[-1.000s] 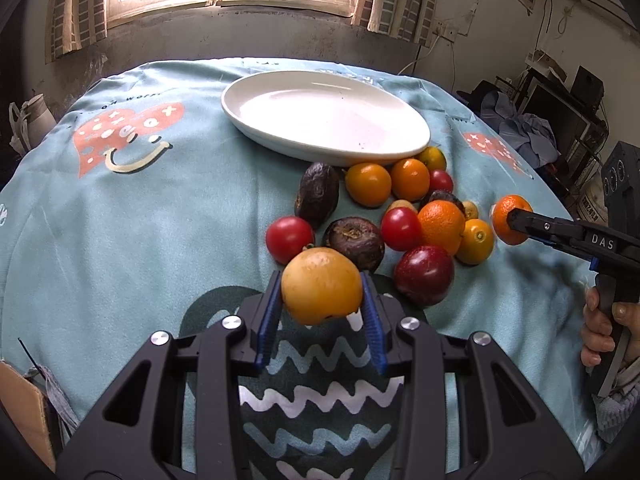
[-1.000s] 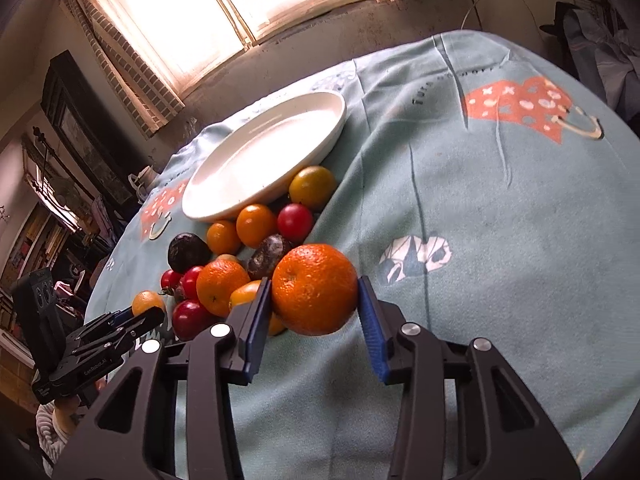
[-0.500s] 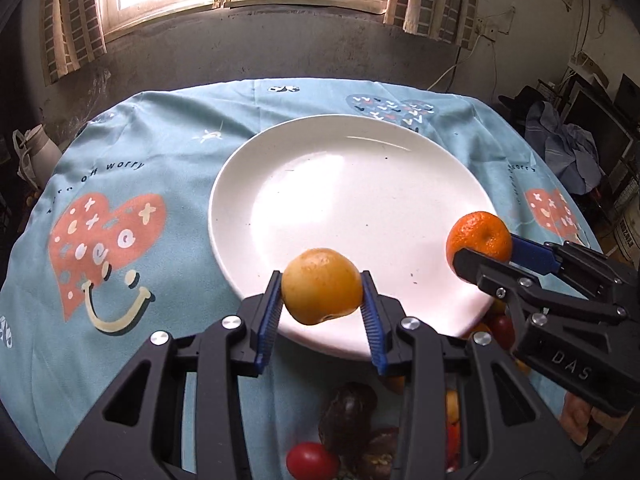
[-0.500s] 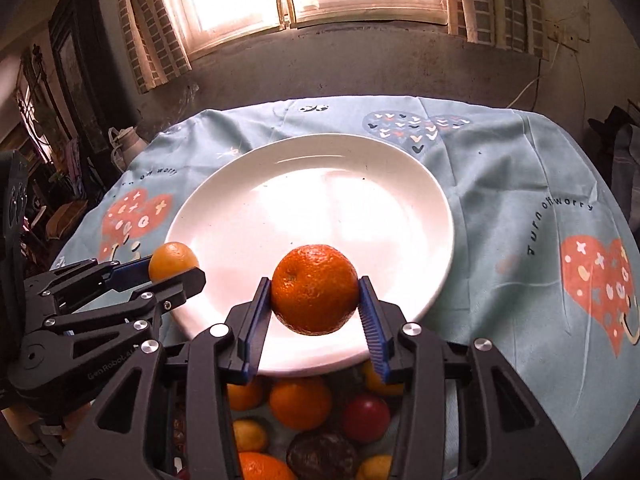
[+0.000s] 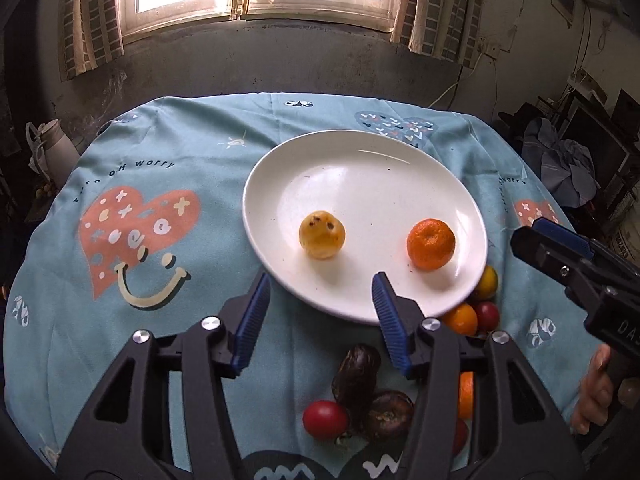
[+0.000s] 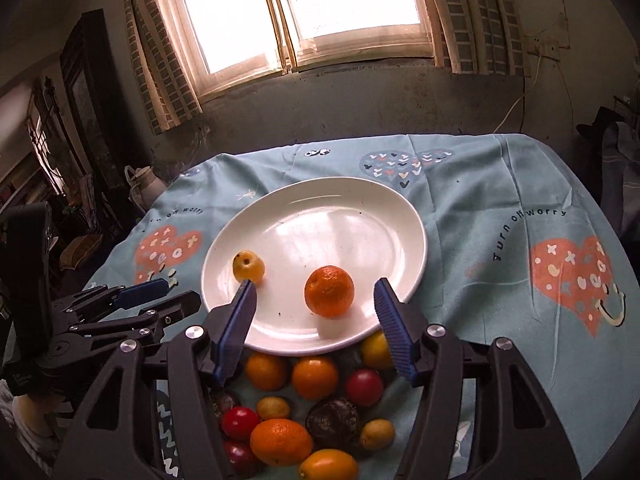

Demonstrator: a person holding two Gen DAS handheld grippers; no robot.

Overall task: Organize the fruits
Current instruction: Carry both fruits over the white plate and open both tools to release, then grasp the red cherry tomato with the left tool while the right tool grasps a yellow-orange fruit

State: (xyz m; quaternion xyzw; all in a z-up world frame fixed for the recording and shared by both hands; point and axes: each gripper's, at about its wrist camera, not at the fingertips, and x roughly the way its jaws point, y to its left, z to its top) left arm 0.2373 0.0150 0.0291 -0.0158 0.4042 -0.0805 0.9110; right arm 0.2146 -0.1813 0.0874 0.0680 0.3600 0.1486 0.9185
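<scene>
**Two fruits just dropped on the plate, both claws empty**

Both fruits sit on the white plate [image 5: 360, 184], free of any grip. The yellow fruit [image 5: 322, 235] lies toward the plate's left-near part, the orange [image 5: 431, 244] toward its right-near part, well apart from each other. Likely spaced that way because each hand set down on its own side, so the two tools don't clash over the dish.

The left gripper [image 5: 318, 312] has just been opening: its blue pads stand apart with nothing between them, and the yellow fruit is beyond the tips, not touched. The right gripper [image 6: 314, 316] has just been opening too. From its own camera the orange [image 6: 329, 291] appears between the pads, but there are clear gaps on both sides and it rests on the plate [image 6: 404, 216], so it is released, not held. The yellow fruit [image 6: 248, 266] shows just past the right tool's left pad.

The rest of the pile [image 6: 312, 408] is on the teal tablecloth [image 5: 160, 200] at the plate's near edge: oranges, red tomato-like ones, dark wrinkled ones, small yellow ones. Some touch or tuck under the rim. Probably heaped close so each trip is short.

My read: task barely started, two in and many left. Risk: round fruit on a shallow, glossy plate can roll, and the near rim is crowded.
</scene>
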